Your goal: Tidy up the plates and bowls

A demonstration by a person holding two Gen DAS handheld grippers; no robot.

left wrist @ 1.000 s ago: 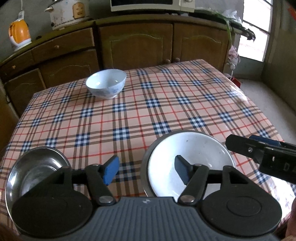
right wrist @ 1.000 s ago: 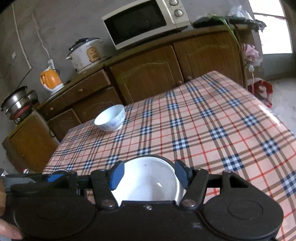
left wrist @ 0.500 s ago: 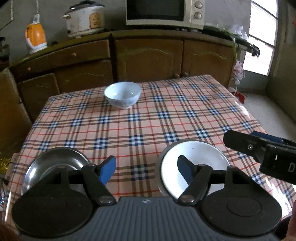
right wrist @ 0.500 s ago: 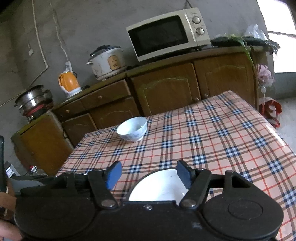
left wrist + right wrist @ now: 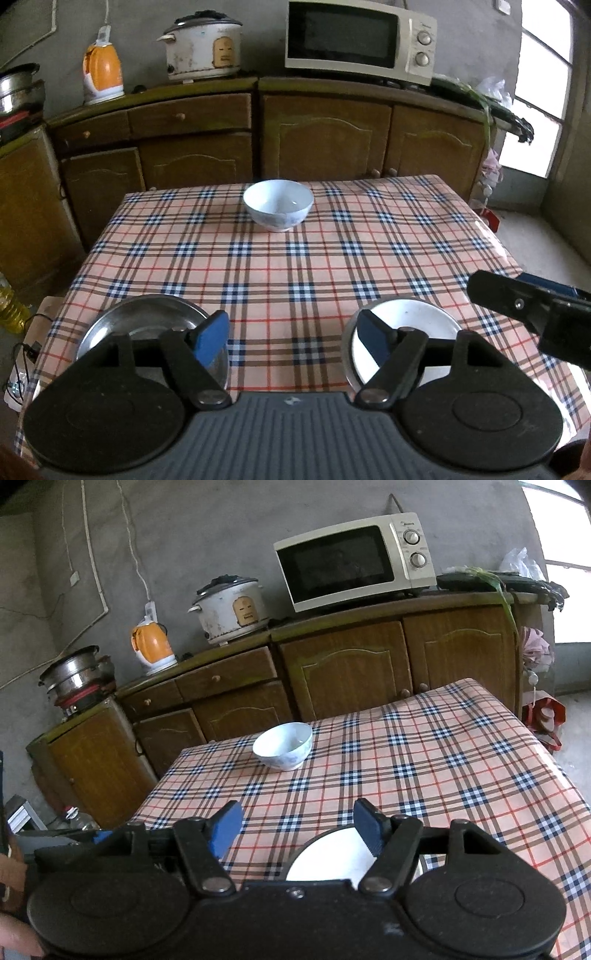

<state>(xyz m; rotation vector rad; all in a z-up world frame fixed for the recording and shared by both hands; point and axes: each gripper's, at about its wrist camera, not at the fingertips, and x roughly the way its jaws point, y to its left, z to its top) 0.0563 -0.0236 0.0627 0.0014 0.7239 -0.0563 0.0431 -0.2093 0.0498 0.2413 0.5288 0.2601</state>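
The left tool [image 5: 291, 336] is hovering above the near edge of the desk covered in a peach, navy and red plaid cloth [image 5: 295, 266], its blue-padded jaws opening wide with nothing between them. Below its left jaw a shallow shiny steel bowl [image 5: 147, 325] is sitting on the cloth, and below its right jaw a white enamel plate with a dark rim [image 5: 417, 321] is lying flat; the two are well apart. The right tool [image 5: 297, 821] is also standing wide open and gripping nothing, with the same white plate showing under its right jaw. A round white ceramic bowl [image 5: 278, 204] is resting upright near the far edge of the desk, well apart from the plate and the steel bowl.
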